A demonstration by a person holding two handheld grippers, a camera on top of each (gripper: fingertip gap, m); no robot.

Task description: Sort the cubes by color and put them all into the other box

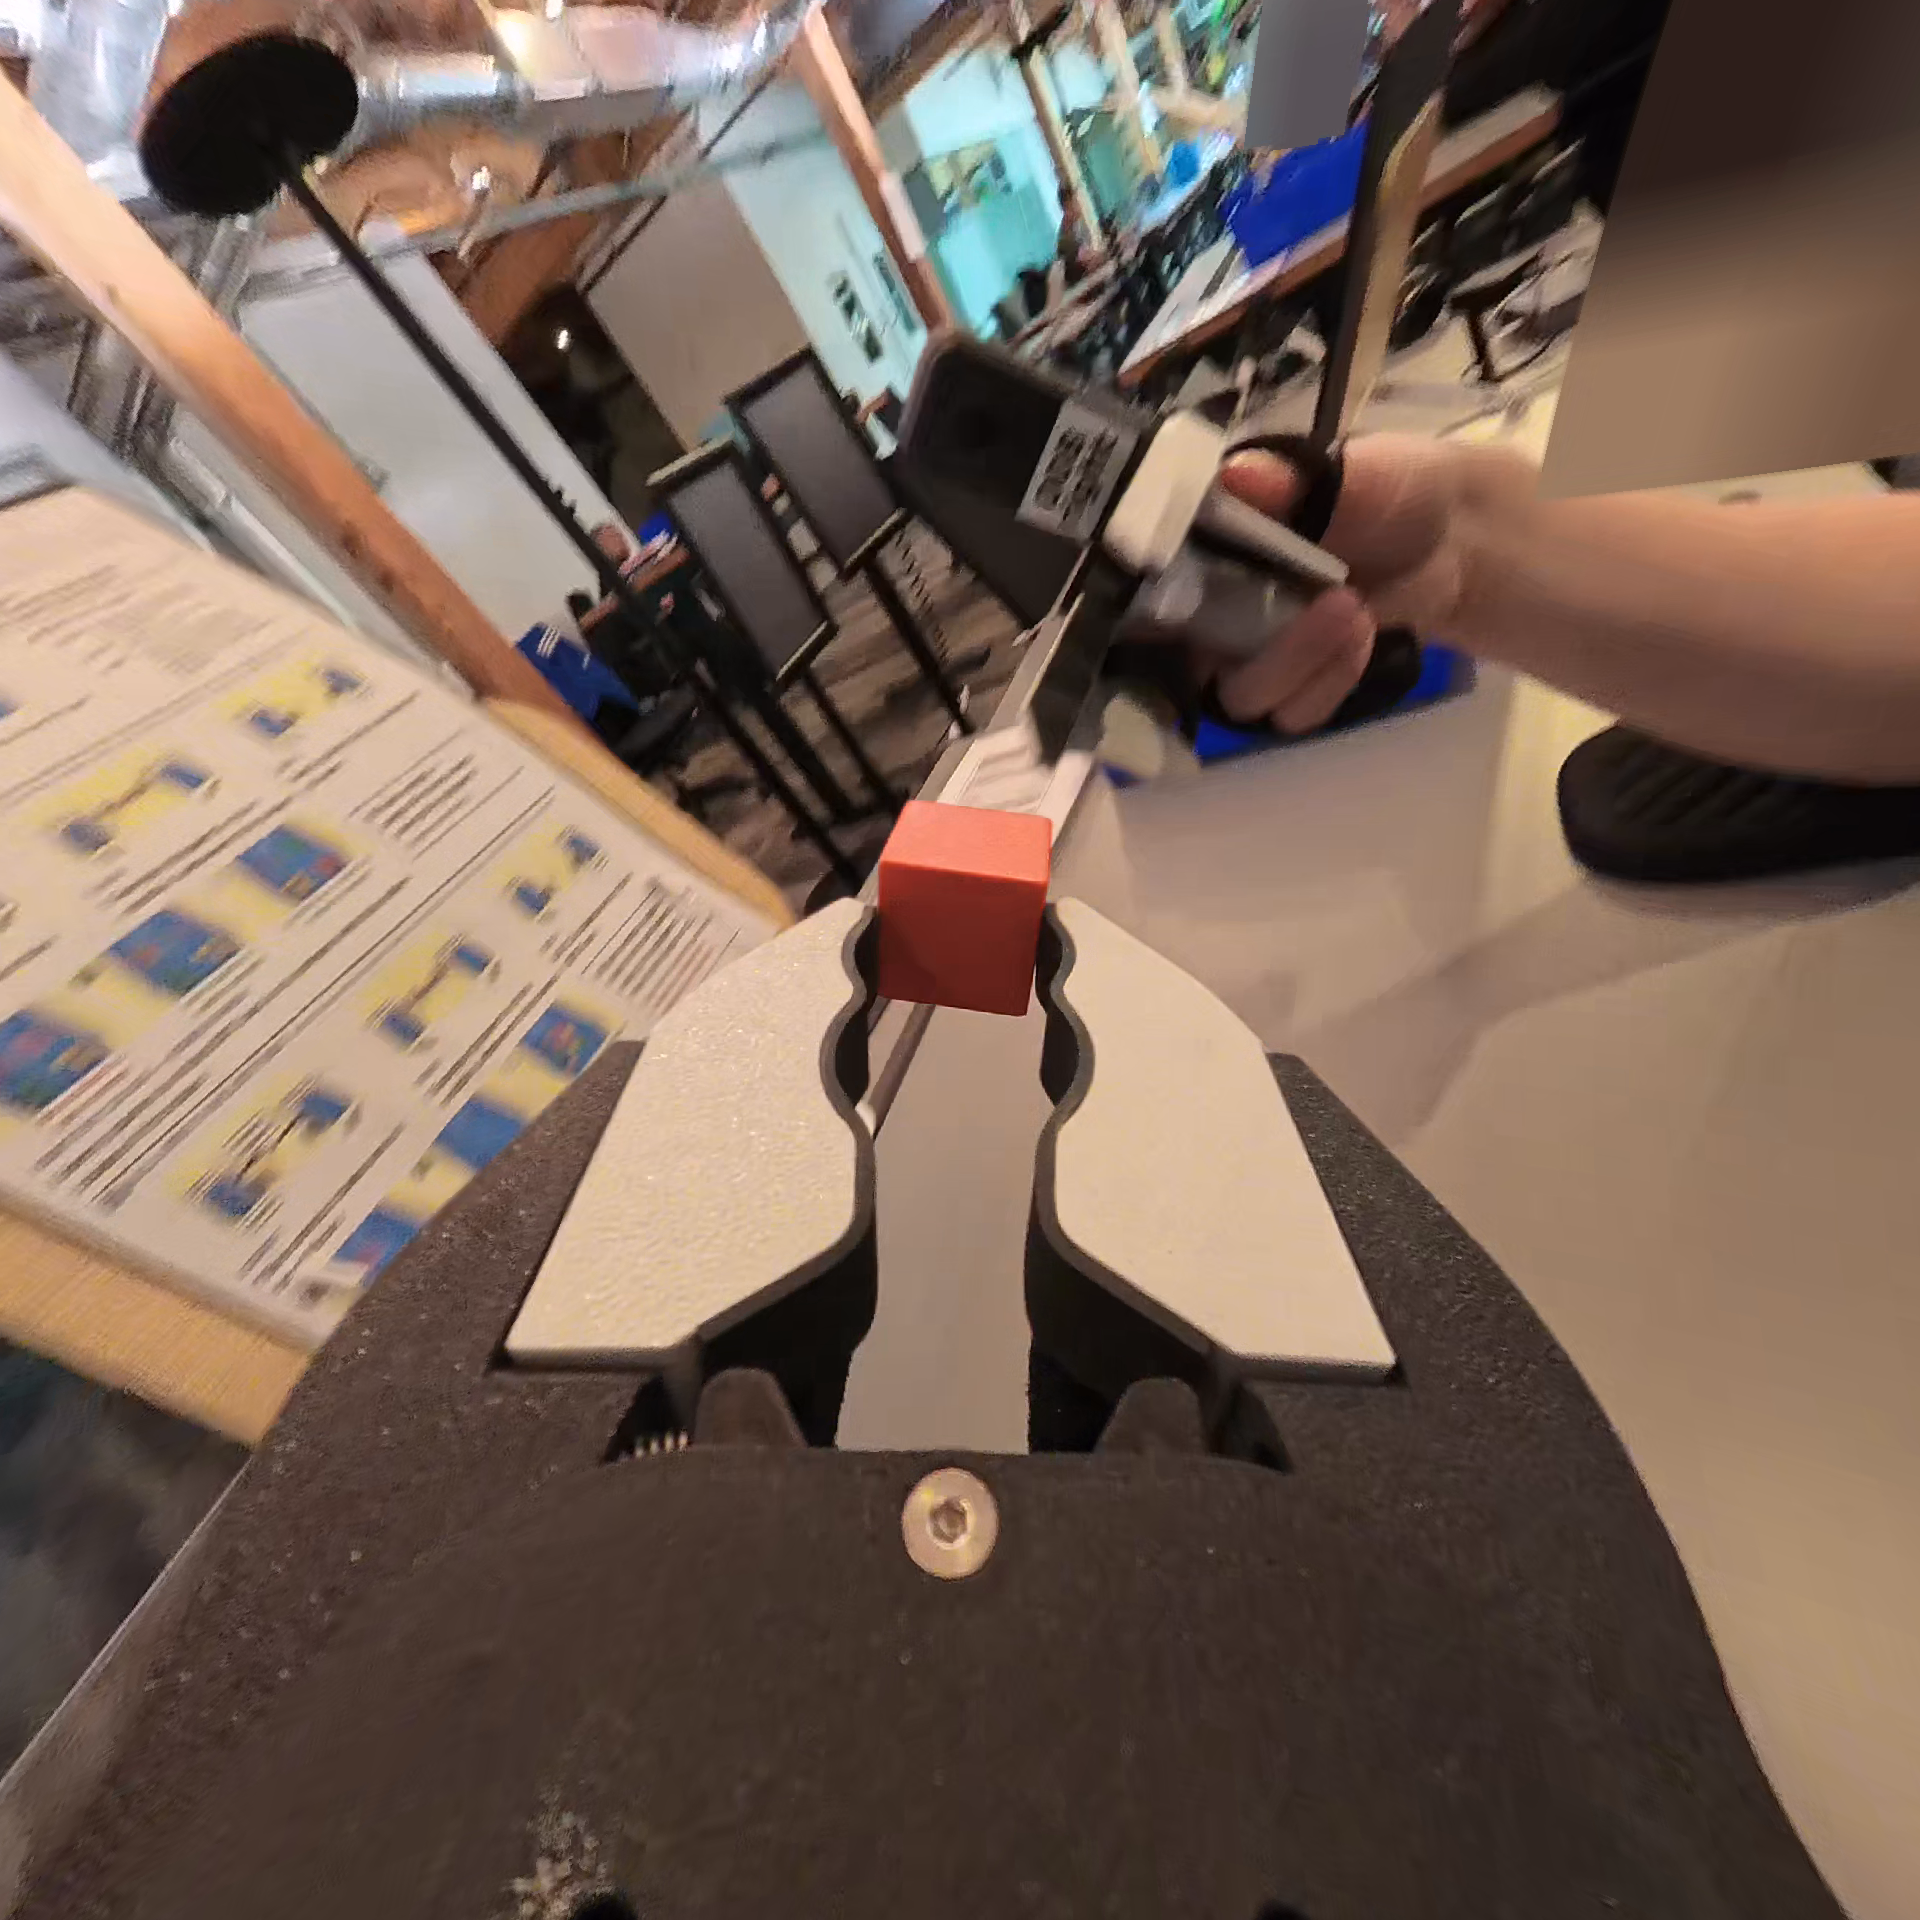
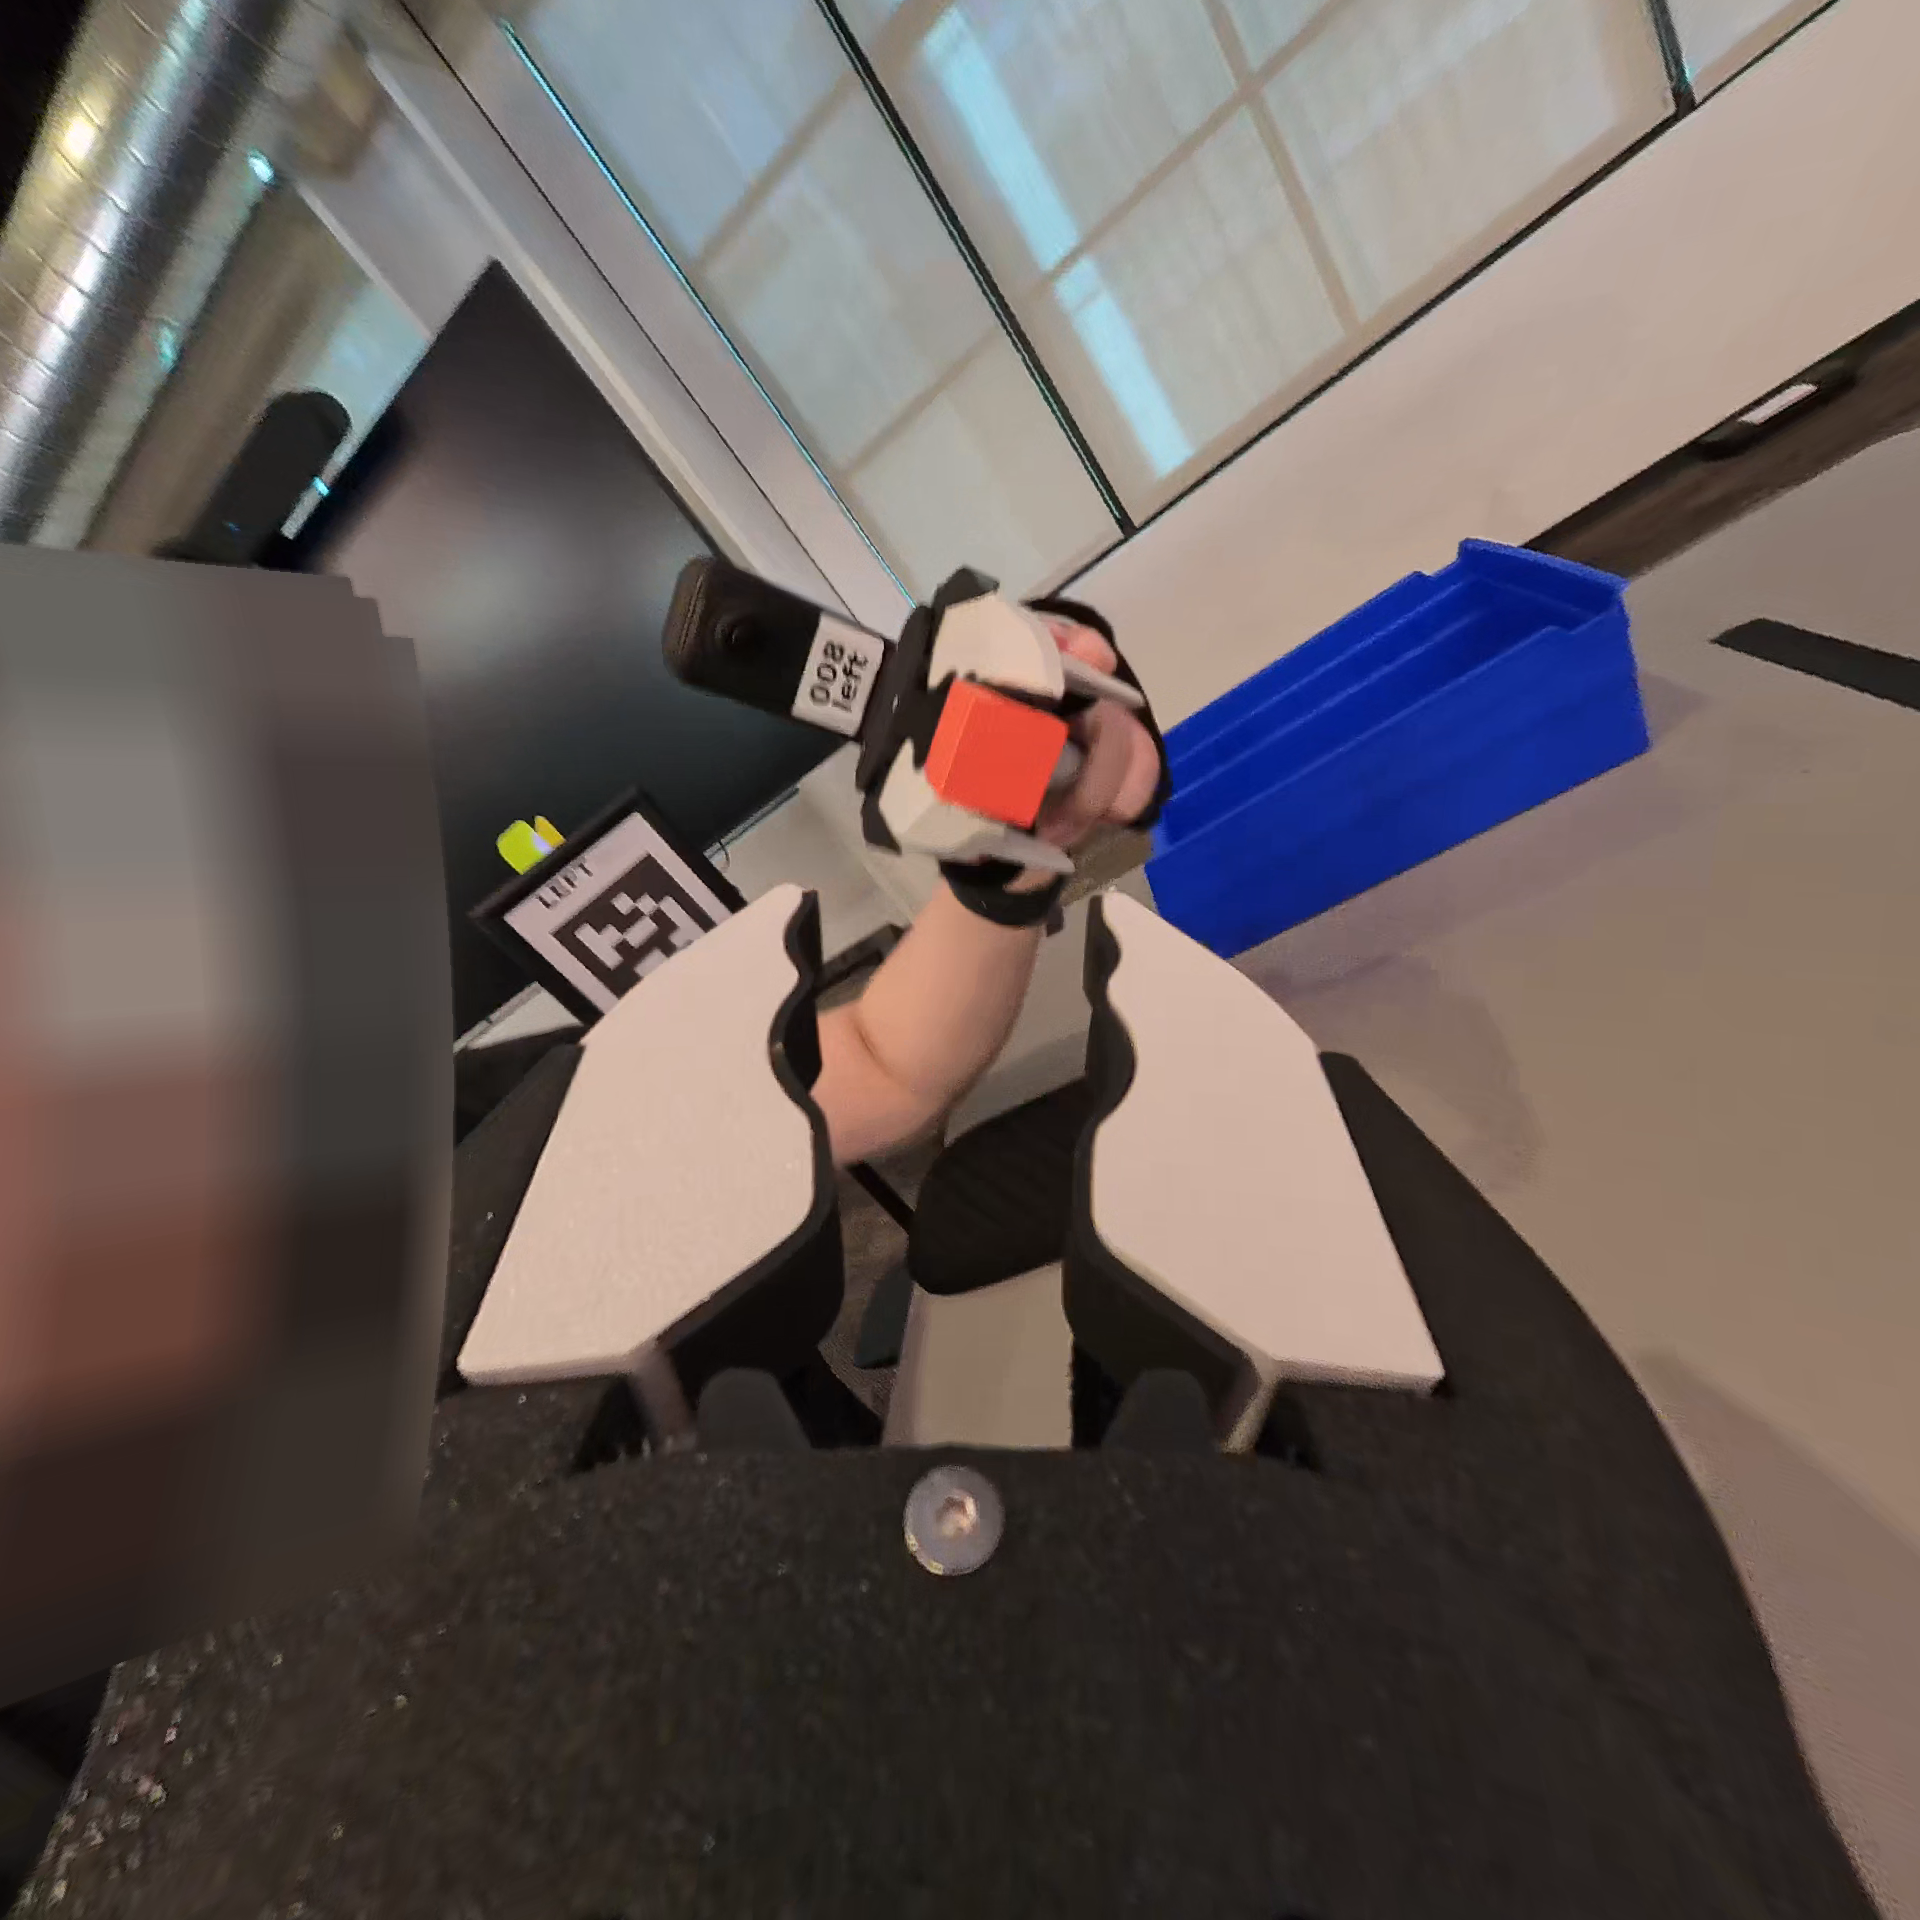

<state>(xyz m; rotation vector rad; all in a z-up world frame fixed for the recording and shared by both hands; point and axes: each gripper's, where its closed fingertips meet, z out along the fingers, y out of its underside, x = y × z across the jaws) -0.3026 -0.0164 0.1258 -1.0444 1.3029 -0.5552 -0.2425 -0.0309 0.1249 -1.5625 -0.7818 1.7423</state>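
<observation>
My left gripper is shut on an orange-red cube, pinched between its fingertips and held up in the air above the white table. The same cube shows in the right wrist view, held by the left gripper, which points back toward this camera. My right gripper is open and empty, its jaws wide apart. In the left wrist view the right gripper shows farther off, held by a hand; its jaws are blurred. A blue box stands on the table beyond the left gripper.
A board covered with printed sheets leans at the left. A black stand with a round base rises there. A card with a black-and-white marker stands at the table's edge. A black armrest pad lies at the right.
</observation>
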